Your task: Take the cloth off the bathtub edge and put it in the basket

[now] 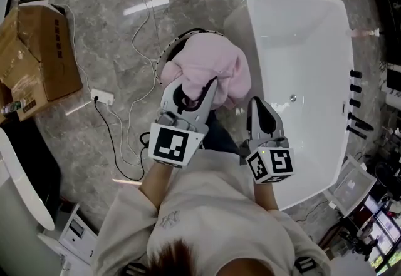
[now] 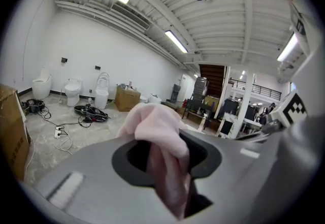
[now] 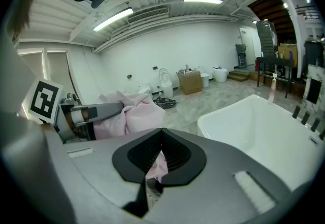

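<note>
My left gripper (image 1: 203,90) is shut on a pink cloth (image 1: 210,65), which hangs bunched over the dark round rim of the basket (image 1: 168,49), just left of the white bathtub (image 1: 254,30). In the left gripper view the cloth (image 2: 155,121) spills out between the jaws of the left gripper (image 2: 167,157) and hides their tips. My right gripper (image 1: 255,106) is at the tub's near left edge, beside the cloth's lower right corner. Its tips meet in the right gripper view (image 3: 162,134), where pink shows only through the slit behind them. The cloth (image 3: 132,114) and the tub (image 3: 254,116) show there too.
A cardboard box (image 1: 41,49) lies on the marble floor at the left, with a power strip (image 1: 102,97) and loose cables between it and the basket. Black taps (image 1: 357,99) line the tub's far rim. Toilets (image 2: 73,91) stand along the back wall.
</note>
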### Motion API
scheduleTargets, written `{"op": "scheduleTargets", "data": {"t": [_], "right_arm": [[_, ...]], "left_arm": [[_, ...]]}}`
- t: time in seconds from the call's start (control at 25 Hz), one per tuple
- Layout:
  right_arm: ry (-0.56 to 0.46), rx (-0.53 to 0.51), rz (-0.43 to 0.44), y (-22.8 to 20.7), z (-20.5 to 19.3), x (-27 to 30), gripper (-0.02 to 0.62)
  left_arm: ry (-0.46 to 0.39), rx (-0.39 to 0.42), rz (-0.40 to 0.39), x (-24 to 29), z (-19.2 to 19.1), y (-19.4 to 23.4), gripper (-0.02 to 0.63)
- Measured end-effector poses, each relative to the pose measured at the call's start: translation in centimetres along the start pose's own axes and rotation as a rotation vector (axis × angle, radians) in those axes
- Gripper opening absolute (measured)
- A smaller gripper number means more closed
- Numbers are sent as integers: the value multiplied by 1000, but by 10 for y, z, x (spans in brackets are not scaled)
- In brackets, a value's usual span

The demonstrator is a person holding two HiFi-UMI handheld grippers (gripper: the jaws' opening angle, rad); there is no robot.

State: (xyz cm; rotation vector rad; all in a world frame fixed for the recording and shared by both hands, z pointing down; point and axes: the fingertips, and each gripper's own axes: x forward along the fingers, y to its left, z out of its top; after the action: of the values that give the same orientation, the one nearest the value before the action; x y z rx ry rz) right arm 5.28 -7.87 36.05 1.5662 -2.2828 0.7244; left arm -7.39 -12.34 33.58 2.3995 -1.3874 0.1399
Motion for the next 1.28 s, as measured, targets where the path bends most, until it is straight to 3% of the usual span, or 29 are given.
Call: {"op": "scheduleTargets", "data": {"t": [0.56, 1.28], "right_arm": [[74, 9, -57, -15, -40, 15, 0], [114, 64, -14, -15, -81, 58, 0]], "left_arm": [[85, 6, 15, 36, -86, 29, 163], [197, -48, 143, 62, -185, 84, 163]]}}
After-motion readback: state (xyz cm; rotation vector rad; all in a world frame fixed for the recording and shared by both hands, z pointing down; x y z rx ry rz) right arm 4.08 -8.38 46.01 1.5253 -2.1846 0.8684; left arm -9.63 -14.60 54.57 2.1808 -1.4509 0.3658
